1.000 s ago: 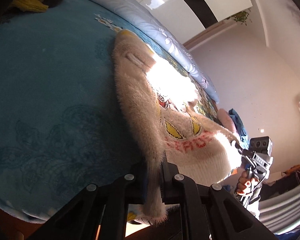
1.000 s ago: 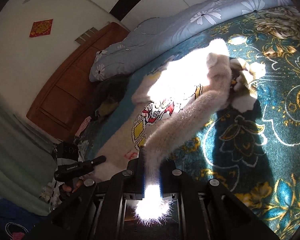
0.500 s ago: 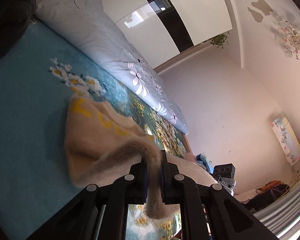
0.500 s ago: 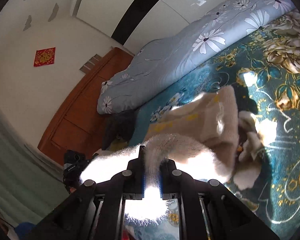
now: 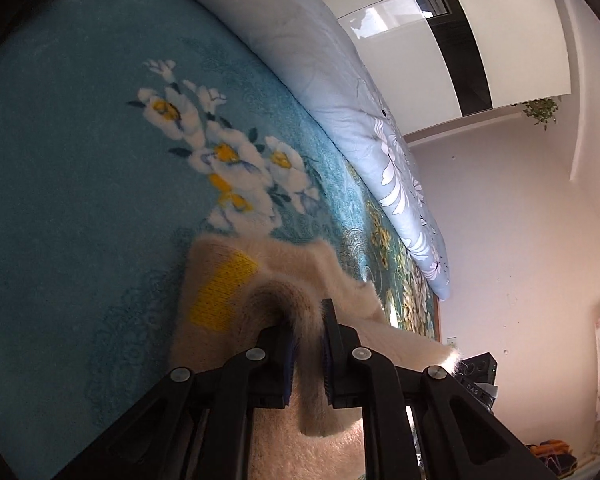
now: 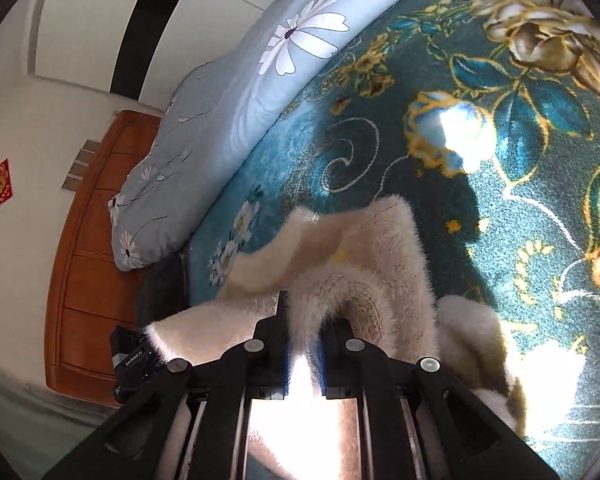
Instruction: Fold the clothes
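Sweater: I see the fuzzy cream knit sweater [image 5: 260, 280] on the teal floral blanket [image 5: 80, 160].
Left gripper [image 5: 306, 344]: jaws opening, fabric between.
Right gripper [image 6: 304, 344]: clamped on sweater; only here, wooden headboard [image 6: 96, 248].

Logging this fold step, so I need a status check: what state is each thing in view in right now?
Fluffy cream knitted sweater: doubled over on the teal floral blanket, an edge in each gripper.
Left gripper: fingers opening, fabric between them.
Right gripper: shut on fabric.
Pale blue flowered duvet: bunched along the blanket's far edge.
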Motion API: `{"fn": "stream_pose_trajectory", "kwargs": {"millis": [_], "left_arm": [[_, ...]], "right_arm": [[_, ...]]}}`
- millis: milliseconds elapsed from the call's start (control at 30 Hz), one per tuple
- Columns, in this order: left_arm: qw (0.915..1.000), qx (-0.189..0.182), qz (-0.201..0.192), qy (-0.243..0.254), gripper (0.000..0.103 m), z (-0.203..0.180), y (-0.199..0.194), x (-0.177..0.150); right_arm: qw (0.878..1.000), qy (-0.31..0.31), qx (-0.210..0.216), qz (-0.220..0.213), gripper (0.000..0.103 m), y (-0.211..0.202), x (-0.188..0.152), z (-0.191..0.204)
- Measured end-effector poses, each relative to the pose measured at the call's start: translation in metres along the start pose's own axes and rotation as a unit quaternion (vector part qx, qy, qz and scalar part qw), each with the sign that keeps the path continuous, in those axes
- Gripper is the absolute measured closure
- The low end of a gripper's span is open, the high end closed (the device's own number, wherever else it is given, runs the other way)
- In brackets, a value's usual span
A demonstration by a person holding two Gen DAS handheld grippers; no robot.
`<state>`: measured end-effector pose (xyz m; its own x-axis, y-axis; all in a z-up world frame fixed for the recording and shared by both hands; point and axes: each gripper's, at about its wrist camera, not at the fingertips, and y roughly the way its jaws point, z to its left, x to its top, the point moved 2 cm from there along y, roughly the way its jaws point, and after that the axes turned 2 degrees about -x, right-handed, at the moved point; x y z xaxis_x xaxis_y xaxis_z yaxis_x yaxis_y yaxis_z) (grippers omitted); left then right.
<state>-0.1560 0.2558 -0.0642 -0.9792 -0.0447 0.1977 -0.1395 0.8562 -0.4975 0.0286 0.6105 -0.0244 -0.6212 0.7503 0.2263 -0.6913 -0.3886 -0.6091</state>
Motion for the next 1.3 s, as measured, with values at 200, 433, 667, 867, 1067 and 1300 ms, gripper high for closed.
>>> {"fn": "stream_pose_trajectory", "kwargs": {"millis": [200,433,667,867,1067,1300], "left_arm": [[0.9974,-0.066,-0.024,-0.012,0.042,-0.011,-0.022,0.004],[0.9973,-0.025,-0.054,0.044,0.034,-0.027,-0.048,-0.004],[0.9966,0.026,-0.021,0.076,0.034,-0.004,-0.045,-0.029],[0.9953,0.033,-0.027,0.087,0.038,-0.006,-0.041,-0.046],[0.9867,0.103,-0.064,0.109,0.037,-0.004,-0.050,-0.043],[0.9920,0.098,-0.018,0.078,0.030,0.018,-0.022,-0.036]], "right_arm": [[1.000,0.009,0.025,-0.009,0.087,-0.008,-0.001,0.000],[0.996,-0.007,0.047,-0.072,0.052,-0.037,-0.005,0.016],[0.998,-0.018,0.007,-0.053,0.049,-0.050,-0.037,-0.007],[0.999,-0.016,0.019,-0.030,0.051,-0.038,-0.052,-0.014],[0.998,-0.040,-0.018,-0.052,0.052,-0.045,-0.052,-0.010],[1.000,-0.003,-0.004,-0.027,0.029,-0.023,-0.060,-0.040]]}}
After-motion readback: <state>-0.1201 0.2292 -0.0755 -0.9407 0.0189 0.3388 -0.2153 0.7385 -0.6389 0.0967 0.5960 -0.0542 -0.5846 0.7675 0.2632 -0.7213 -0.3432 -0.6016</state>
